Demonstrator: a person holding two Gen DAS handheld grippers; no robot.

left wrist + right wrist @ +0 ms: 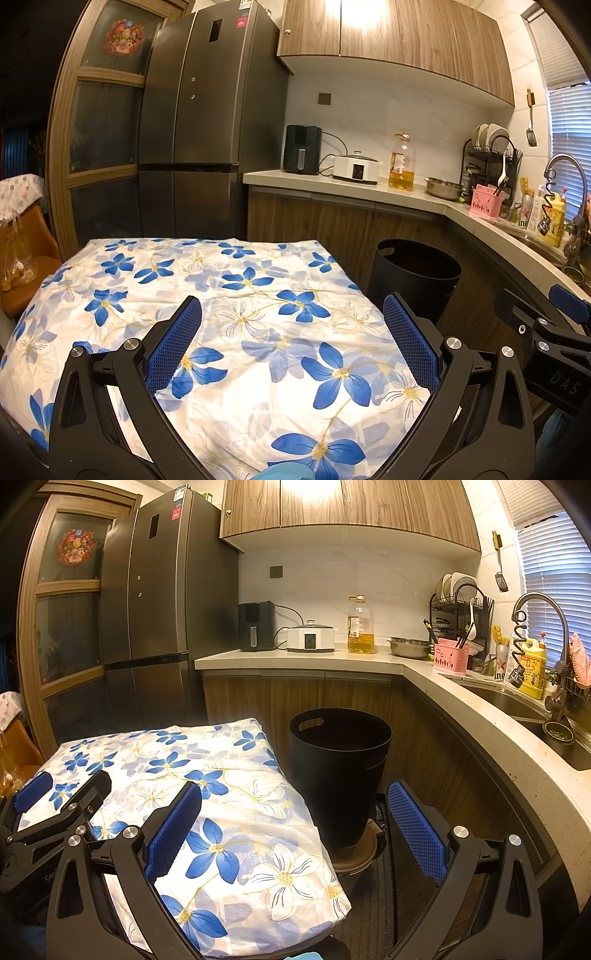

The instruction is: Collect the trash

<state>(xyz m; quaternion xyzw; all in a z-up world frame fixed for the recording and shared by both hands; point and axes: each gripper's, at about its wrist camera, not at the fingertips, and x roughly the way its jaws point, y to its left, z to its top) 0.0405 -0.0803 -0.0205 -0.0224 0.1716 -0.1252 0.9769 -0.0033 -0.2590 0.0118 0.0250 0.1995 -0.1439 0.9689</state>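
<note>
A black trash bin (340,760) with a handle slot stands on the floor right of the table, also seen in the left wrist view as the bin (413,273). The table is covered by a white cloth with blue flowers (236,295). My left gripper (295,332) hovers open over the cloth, nothing between its blue pads. My right gripper (295,823) is open too, spanning the table's right edge (317,827) and the foot of the bin. Neither holds anything. A scrap of light-blue material (284,472) peeks in at the bottom edge. No other trash item shows.
The bin rests on a round brown base (354,853). A wooden-fronted counter (480,709) curves along the right with a sink (517,701), oil bottle (360,627) and dish rack. A dark fridge (147,609) stands behind the table. An orange chair (26,266) is at left.
</note>
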